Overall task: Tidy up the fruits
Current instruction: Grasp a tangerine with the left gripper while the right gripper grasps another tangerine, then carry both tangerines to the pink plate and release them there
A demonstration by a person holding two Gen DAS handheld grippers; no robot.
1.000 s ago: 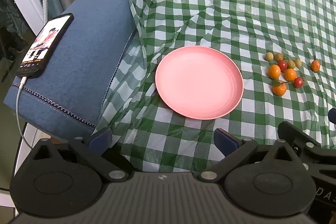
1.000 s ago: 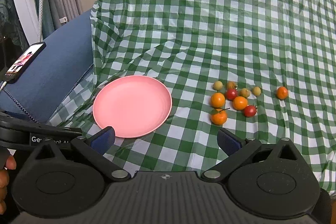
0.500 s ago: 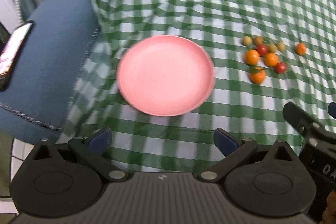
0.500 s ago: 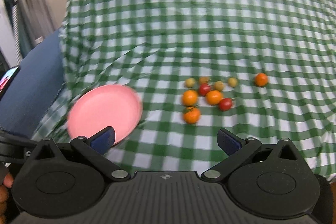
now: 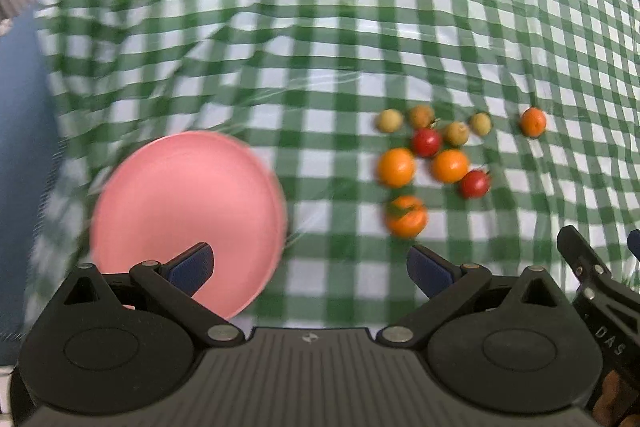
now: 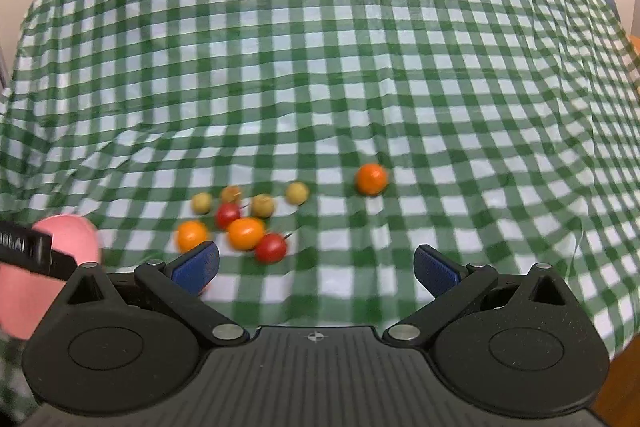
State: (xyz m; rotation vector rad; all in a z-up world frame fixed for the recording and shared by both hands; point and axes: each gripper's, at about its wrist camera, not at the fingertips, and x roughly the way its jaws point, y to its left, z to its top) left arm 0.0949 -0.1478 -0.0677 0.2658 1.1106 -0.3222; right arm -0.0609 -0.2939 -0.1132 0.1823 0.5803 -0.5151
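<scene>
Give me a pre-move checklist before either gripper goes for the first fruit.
1. Left gripper open and empty: ok.
2. Right gripper open and empty: ok.
3. Pink plate free of fruit, ready to receive: ok.
4. Lone orange fruit apart from the cluster, easy first pick: ok.
5. Red cherry tomato clear of neighbours: not ok, touches an orange fruit.
6. Checked tablecloth flat: not ok, wrinkled.

You get soft, even light; motion blur smears the pink plate [image 5: 180,211], and fisheye bends the checked cloth [image 6: 320,67] edges.
</scene>
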